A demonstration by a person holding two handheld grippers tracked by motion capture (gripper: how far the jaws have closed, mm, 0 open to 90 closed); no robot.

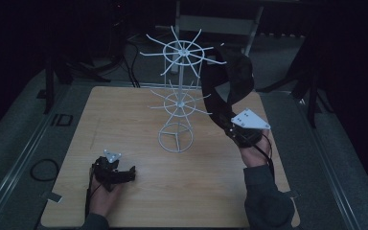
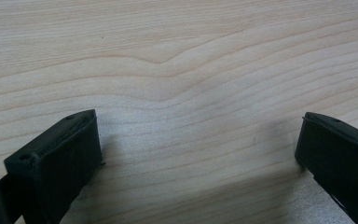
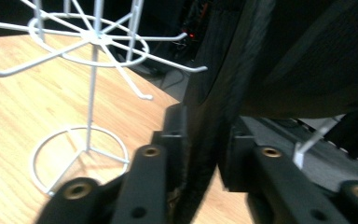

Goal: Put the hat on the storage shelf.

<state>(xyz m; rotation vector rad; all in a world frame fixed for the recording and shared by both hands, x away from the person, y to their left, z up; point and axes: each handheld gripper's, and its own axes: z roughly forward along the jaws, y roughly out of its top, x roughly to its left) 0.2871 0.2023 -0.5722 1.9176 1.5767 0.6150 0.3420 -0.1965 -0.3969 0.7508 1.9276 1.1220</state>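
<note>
My right tongs point(image 3: 200, 154) pinch a black strap point(image 3: 214, 112) by the white wire rack point(image 1: 179, 96); left tongs point(image 2: 198, 154) gape wide over the bench point(image 2: 191, 60).

Both grippers are black, each with 2 blocky jaws. The left gripper point(image 1: 124, 173) carries a small grey 3-cornered plate point(image 1: 111, 155) on top, dotted with small holes, and a thin black cable point(image 1: 87, 199) trails back beside the hand. The right gripper point(image 3: 205, 140) has a larger grey plate point(image 1: 250, 119), brass-ringed screw holes point(image 3: 150, 151) along its jaw arms, and a black cable point(image 1: 269, 146). The person's right forearm wears a dark grey sleeve point(image 1: 263, 199).
</note>
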